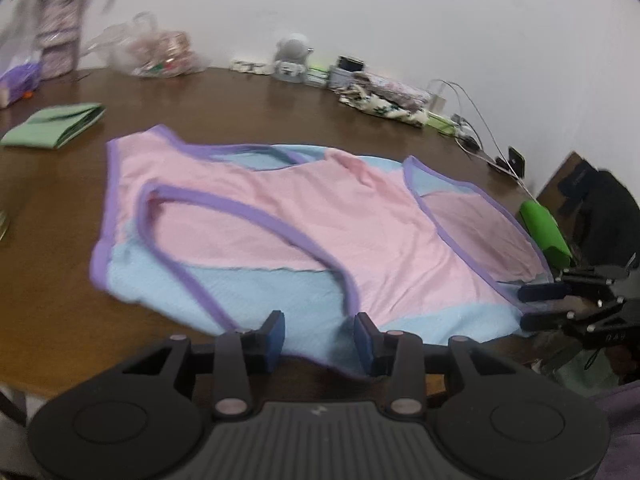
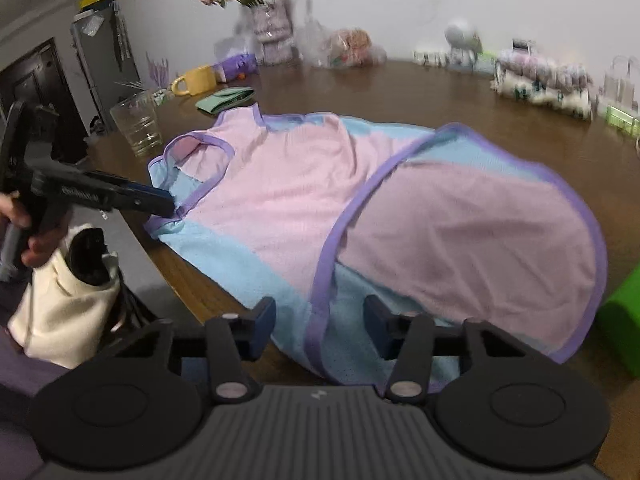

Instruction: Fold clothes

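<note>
Pink-and-blue sleeveless top (image 1: 304, 216) lies spread flat along near edge of wooden table (image 1: 248, 96). Thin mesh, light, limp, slides easily; you should pinch purple binding at near hem. Left gripper (image 1: 320, 336) and right gripper (image 2: 320, 322) part-open, straddling hem, nothing clamped.

— What stands on the brown wooden tabletop (image 2: 420, 92)?
— A yellow ceramic mug (image 2: 197, 79), a clear drinking glass (image 2: 138, 126), a vase of pink flowers (image 2: 269, 38).
— And the folded green cloth (image 1: 54, 124)?
— Near the far edge.
</note>
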Demonstrator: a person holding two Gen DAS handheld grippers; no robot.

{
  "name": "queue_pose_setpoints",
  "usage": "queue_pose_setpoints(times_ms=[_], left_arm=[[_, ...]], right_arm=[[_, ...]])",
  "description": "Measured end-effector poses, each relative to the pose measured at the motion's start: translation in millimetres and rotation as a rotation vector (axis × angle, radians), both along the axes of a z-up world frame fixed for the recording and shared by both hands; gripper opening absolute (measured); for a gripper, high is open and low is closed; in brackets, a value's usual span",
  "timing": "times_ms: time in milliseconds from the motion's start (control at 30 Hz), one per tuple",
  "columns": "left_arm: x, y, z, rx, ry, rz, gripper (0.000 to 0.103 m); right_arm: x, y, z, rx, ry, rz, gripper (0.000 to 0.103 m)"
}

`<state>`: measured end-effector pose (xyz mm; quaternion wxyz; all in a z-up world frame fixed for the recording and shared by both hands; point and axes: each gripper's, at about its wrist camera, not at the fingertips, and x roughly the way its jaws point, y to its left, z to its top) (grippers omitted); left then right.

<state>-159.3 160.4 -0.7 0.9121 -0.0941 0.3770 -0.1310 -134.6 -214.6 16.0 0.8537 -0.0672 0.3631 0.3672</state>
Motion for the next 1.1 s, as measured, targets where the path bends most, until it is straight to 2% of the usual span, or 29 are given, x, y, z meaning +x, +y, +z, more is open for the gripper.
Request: queue_pose_setpoints(times_ms=[100,167,300,333,433,533,600,733,833,900,967,1100], left_arm=[[-4,7,5,0.028,0.016,0.014,0.037],[-2,11,14,0.061,-0.014,0.052,0.039],[22,12,35,0.062,-0.089,0.081,0.048],[34,8,37,0.065,-0.095,0.092,0.052],[75,-2,34,0.045,-0.038,0.107,0.052],[102,-13,32,0.031,0.001,0.103,0.05],[108,-18,33,0.038,-0.023,0.082,0.051],[123,-29,44,0.112,-0.066,0.056,0.051],[145,-36,59,0.143,-0.073,0.023,0.056],[168,-39,57,0.146,-0.039,0.029,0.056],[191,-39,48,0.141,0.026,0.076,0.052],[209,-27,28,0.026,0.117,0.141,0.045]], right_arm=[[-3,-4,1,-0.036,0.0,0.009,0.047],[-3,-8,4,-0.04,0.007,-0.001,0.048],[10,-11,17,0.026,-0.014,-0.058,0.048],[19,-9,21,0.029,-0.027,-0.096,0.048],[53,4,31,0.059,-0.022,-0.212,0.048],[96,15,33,0.12,0.062,-0.294,0.048],[121,24,28,0.152,0.122,-0.332,0.048],[164,44,18,0.153,0.201,-0.405,0.048],[183,58,13,0.11,0.177,-0.432,0.048],[192,62,8,0.104,0.171,-0.448,0.048],[199,62,2,0.123,0.174,-0.462,0.048],[201,61,-7,0.155,0.151,-0.465,0.047]])
